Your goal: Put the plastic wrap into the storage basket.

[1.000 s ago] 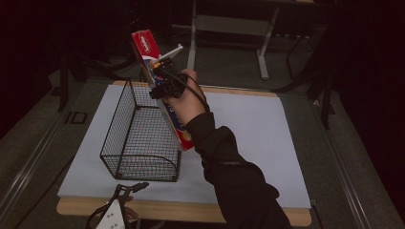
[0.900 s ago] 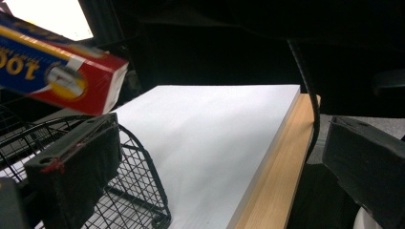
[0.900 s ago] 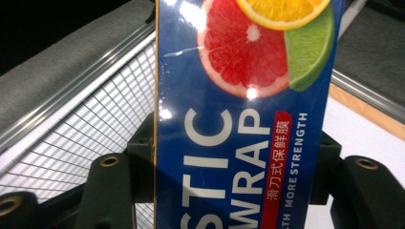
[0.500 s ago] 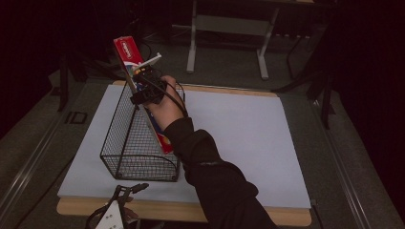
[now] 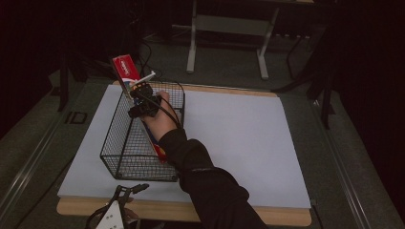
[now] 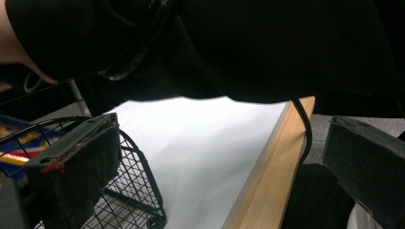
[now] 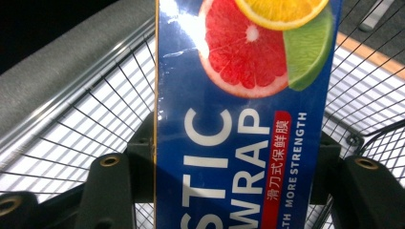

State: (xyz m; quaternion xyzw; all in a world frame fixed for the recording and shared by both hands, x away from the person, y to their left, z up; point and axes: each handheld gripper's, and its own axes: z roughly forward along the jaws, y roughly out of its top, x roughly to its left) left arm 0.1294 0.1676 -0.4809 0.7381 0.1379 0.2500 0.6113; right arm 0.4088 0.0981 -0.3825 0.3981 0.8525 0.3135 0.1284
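A long blue and red plastic wrap box point(image 5: 125, 68) slants over the black wire basket point(image 5: 119, 143), red end up and back. Its lower end shows through the mesh near the basket's right wall. My right gripper point(image 5: 142, 99) is shut on the box's middle. In the right gripper view the box point(image 7: 239, 95) fills the gap between the jaws of the right gripper point(image 7: 239, 191), with the basket wires point(image 7: 71, 129) behind it. My left gripper point(image 5: 130, 189) rests at the table's front edge, just before the basket. The left gripper point(image 6: 219, 167) stands open with nothing between its jaws.
A white sheet point(image 5: 239, 133) covers the table, bare to the right of the basket. The wooden front edge point(image 6: 267, 167) runs by my left gripper. The person's dark sleeve point(image 6: 239, 47) hangs over that gripper. A metal stand point(image 5: 229, 28) sits beyond the table.
My right gripper has moved left and down with the box, bringing its lower end into the basket. My left gripper has stayed put.
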